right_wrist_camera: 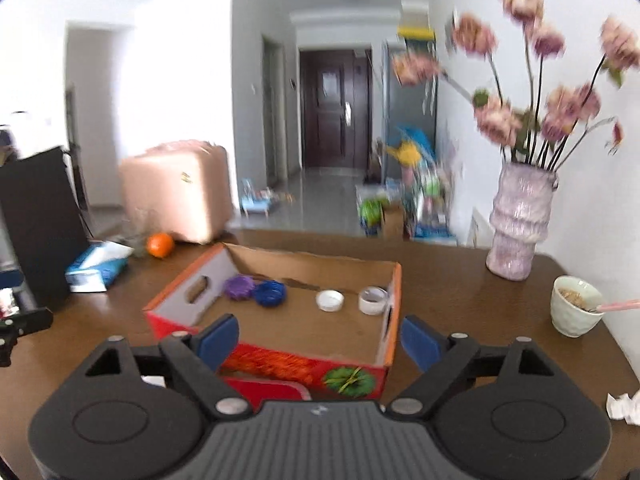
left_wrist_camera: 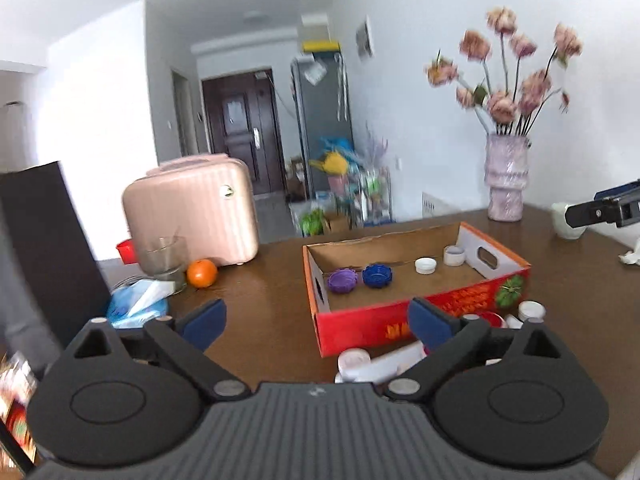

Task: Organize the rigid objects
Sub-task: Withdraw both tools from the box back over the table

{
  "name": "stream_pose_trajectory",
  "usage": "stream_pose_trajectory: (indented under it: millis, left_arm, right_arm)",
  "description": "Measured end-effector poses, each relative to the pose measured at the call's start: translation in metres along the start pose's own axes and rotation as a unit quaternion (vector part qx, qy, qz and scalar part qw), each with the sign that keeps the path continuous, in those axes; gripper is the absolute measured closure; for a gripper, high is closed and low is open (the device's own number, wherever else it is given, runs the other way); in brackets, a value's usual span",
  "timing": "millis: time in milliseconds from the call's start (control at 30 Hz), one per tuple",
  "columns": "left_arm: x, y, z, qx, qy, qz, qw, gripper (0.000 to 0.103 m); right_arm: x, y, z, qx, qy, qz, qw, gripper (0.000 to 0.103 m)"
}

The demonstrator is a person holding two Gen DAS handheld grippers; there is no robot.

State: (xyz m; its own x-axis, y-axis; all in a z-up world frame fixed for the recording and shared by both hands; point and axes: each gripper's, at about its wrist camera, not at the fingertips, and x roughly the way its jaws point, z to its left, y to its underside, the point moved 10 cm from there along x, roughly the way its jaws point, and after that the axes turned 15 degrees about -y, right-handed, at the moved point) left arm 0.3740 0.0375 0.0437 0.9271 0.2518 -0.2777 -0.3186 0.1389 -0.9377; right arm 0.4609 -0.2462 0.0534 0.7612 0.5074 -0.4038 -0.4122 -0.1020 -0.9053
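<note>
A red cardboard box point(left_wrist_camera: 360, 322) sits on the brown table; it also shows in the right wrist view point(right_wrist_camera: 280, 362). Inside lie a purple cap point(left_wrist_camera: 342, 281), a blue cap point(left_wrist_camera: 377, 276), a white cap point(left_wrist_camera: 425, 265) and a white ring-shaped lid point(left_wrist_camera: 455, 255). Loose white caps point(left_wrist_camera: 354, 360) and a red lid point(left_wrist_camera: 492, 319) lie in front of the box. My left gripper point(left_wrist_camera: 316, 322) is open and empty, just before the box. My right gripper point(right_wrist_camera: 320, 340) is open and empty, above the box's near wall. Its arm shows at the left view's right edge point(left_wrist_camera: 600, 208).
A vase of pink flowers point(right_wrist_camera: 520, 224) and a cup with a spoon point(right_wrist_camera: 576, 306) stand at the right. An orange point(left_wrist_camera: 202, 273), a glass point(left_wrist_camera: 162, 258), a tissue pack point(left_wrist_camera: 136, 304) and a pink case point(left_wrist_camera: 192, 208) stand at the left. Crumpled paper point(right_wrist_camera: 622, 406) lies at the right edge.
</note>
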Motion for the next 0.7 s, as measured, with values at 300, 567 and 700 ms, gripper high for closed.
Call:
stream_pose_trajectory:
  millis: [300,567,700]
  left_arm:
    - [-0.102,0.069,0.029,-0.044,-0.027,-0.022,0.9984,0.0]
    - [-0.126,0.109,0.004,-0.019,-0.029,-0.008,0.9994,0.0]
    - [-0.118,0.115,-0.009,-0.024,-0.02,0.016,0.9994,0.0]
  right_arm:
    - [-0.077,0.088,0.089,-0.044,0.042,-0.066,0.996,0.011]
    - [-0.105,0.146,0.134,-0.03,0.019,-0.08,0.996,0.011]
    - [-0.111,0.17,0.134,-0.065,0.044,-0.057,0.995,0.011]
